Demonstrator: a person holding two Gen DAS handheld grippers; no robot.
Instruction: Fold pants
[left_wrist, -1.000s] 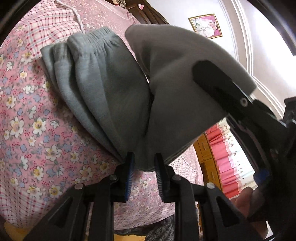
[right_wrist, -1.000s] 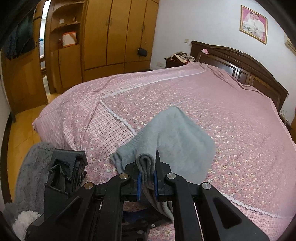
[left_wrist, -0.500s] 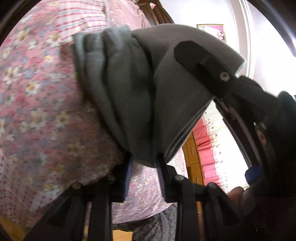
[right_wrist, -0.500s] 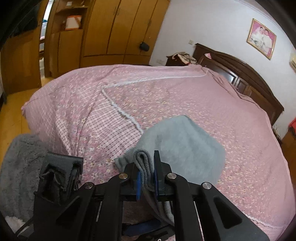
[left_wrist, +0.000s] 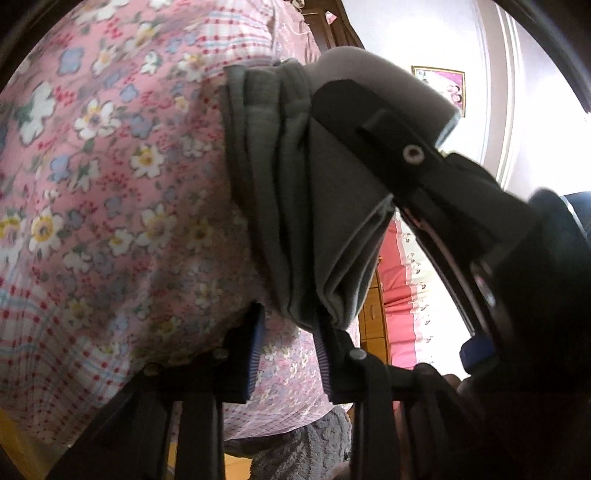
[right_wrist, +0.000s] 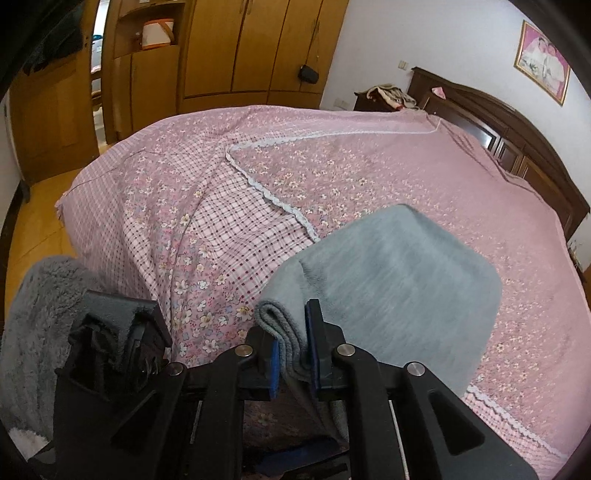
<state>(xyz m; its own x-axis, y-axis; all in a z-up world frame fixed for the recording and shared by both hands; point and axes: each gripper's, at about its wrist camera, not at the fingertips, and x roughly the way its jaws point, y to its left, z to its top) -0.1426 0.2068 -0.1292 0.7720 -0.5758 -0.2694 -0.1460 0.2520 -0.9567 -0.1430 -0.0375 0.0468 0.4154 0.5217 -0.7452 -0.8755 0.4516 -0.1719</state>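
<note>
Left tongs are seen parted a little, with the folded edge of the grey pants between the blue pads; whether the pads press cannot be told. Compared with a second ago, the flowered bedspread is much closer beneath them. Right tongs have just been opening, yet a rolled fold of the pants is still lodged between them. The bundle appears to be laid on the bed, release likely next.

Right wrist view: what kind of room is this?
Most likely a home bedroom: a big bed under a pink floral bedspread, a dark wooden headboard, and a built-in wooden wardrobe along the far wall.
</note>
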